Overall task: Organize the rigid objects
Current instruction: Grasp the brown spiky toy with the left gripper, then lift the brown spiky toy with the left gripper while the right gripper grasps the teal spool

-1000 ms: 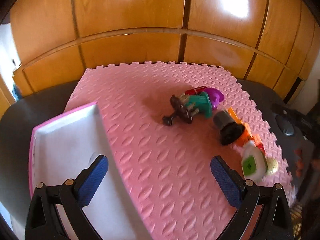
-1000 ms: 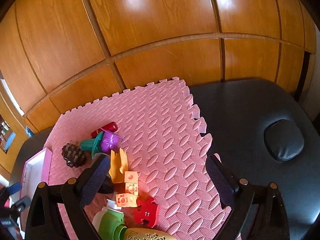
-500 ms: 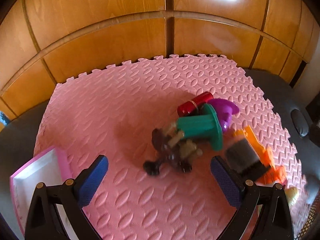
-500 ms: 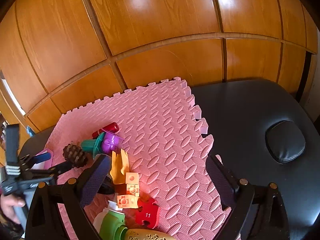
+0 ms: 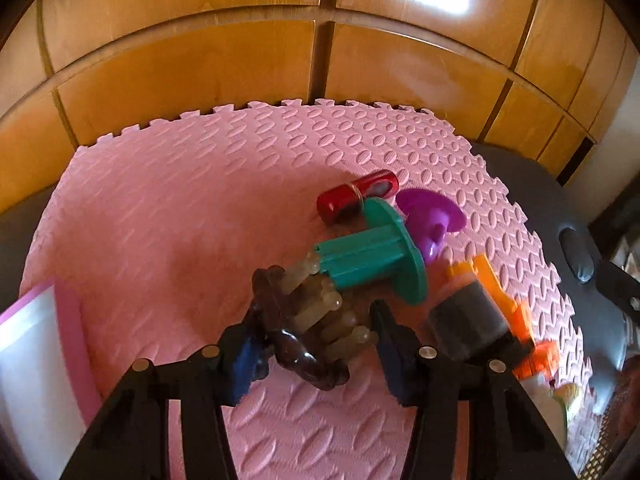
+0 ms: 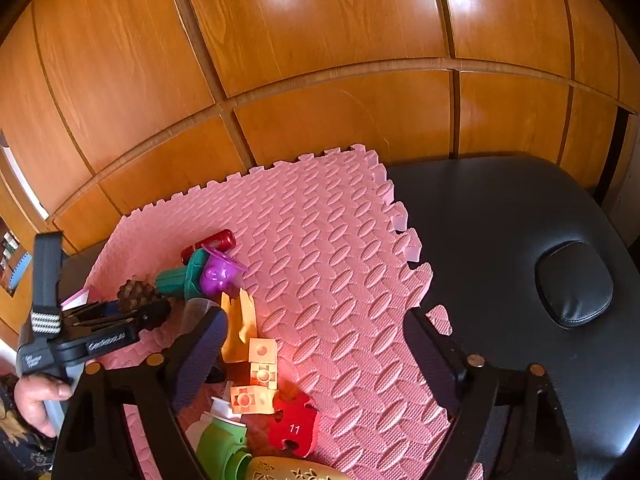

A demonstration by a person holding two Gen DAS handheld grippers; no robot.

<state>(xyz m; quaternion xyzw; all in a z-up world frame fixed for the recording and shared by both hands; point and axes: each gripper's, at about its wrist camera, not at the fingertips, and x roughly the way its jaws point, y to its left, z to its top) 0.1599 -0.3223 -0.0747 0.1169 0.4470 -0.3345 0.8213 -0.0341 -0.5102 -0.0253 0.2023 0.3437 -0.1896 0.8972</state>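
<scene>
A brown spiky ball toy (image 5: pixel 308 320) lies on the pink foam mat (image 5: pixel 180 208). My left gripper (image 5: pixel 316 340) has its blue pads on either side of it and is closed on it. It also shows in the right wrist view (image 6: pixel 138 296), with the left gripper (image 6: pixel 132 314) around it. Behind it lie a teal spool (image 5: pixel 372 256), a purple cup (image 5: pixel 432 216) and a red cylinder (image 5: pixel 356 196). My right gripper (image 6: pixel 316 344) is open and empty above the mat.
A pink-rimmed white tray (image 5: pixel 36 368) stands at the left. An orange toy with a black cylinder (image 5: pixel 476 312), orange blocks (image 6: pixel 260 376), a red puzzle piece (image 6: pixel 294 426) and a green bottle (image 6: pixel 222 450) lie on the mat. Wooden panels stand behind. A black padded table (image 6: pixel 520 240) lies to the right.
My left gripper has moved forward from over the tray to the spiky ball and closed from wide open onto it. The right gripper has stayed still.
</scene>
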